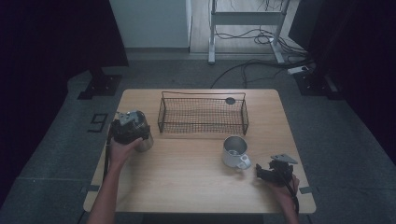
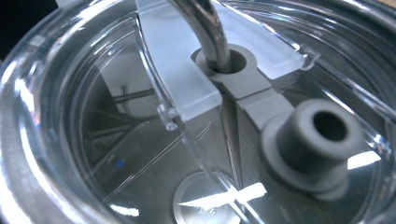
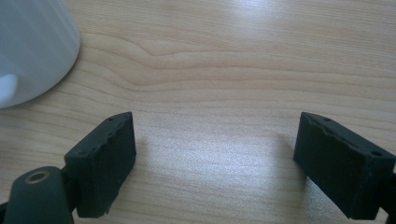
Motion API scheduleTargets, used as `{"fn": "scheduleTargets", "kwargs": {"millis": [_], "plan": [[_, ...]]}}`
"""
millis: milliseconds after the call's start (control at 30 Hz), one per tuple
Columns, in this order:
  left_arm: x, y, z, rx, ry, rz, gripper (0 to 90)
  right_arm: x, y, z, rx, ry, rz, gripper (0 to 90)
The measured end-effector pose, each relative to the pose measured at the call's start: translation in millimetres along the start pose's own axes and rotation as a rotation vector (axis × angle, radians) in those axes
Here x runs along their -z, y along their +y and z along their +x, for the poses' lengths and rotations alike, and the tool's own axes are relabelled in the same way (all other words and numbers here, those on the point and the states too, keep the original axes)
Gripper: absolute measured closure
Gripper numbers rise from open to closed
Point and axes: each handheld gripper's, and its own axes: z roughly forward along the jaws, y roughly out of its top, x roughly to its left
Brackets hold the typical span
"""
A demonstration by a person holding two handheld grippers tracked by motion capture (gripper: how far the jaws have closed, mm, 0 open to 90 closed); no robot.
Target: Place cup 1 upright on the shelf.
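Clear lid (image 2: pixel 116 154) right up against the lens in the left gripper view, and you can see through it to the shiny bottom of the cup. Metal straw (image 2: pixel 205 23) drops through a grey ring in the lid, a frosted slider (image 2: pixel 177 79) sits beside it, and a grey spout (image 2: pixel 310 140) stands nearer.

Over to the high view. The tumbler (image 1: pixel 145 142) stands upright at the left side of the desk (image 1: pixel 187 186). The left hand-held gripper (image 1: pixel 128 126) sits directly on top of it and the left hand (image 1: pixel 122 149) is wrapped around behind. How wide that gripper stands, and whether it has hold of anything, I cannot tell from here. A wire basket (image 1: pixel 203 128) waits at the back. A white mug (image 1: pixel 233 151) sits right of centre, with the right hand-held gripper (image 1: pixel 259 171) just beside it.

Right gripper view now. The right hand-held gripper (image 3: pixel 215 154) is spread wide over bare wood with nothing between its jaws, and the mug (image 3: pixel 32 46) is off to one side.

It looks like a take on the tumbler's top. To do it well, come down square, bite the rim or straw firmly, and keep the cup upright so it doesn't tip.
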Motion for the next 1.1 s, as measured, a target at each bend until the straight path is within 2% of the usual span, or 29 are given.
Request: {"fn": "scheduleTargets", "kwargs": {"millis": [300, 533, 800, 1100], "plan": [[1.8, -0.1, -1.1, -0.001, -0.008, 0.006, 3.7, 0.0, 0.0, 0.0, 0.0, 0.0, 0.0, 12.5], [6.2, -0.1, -5.9, -0.041, 0.001, 0.01, 3.8, 0.0, 0.0, 0.0, 0.0, 0.001, 0.0, 12.5], [20.1, 3.1, -6.6, -0.027, -0.021, -0.024, 3.8, 0.3, -0.3, 0.1, -0.001, -0.001, 0.0, 12.7], [25.0, 8.0, -14.6, -0.034, -0.011, -0.024, 3.8, 0.6, -0.5, 0.5, -0.006, -0.003, 0.0, 12.7]]}}
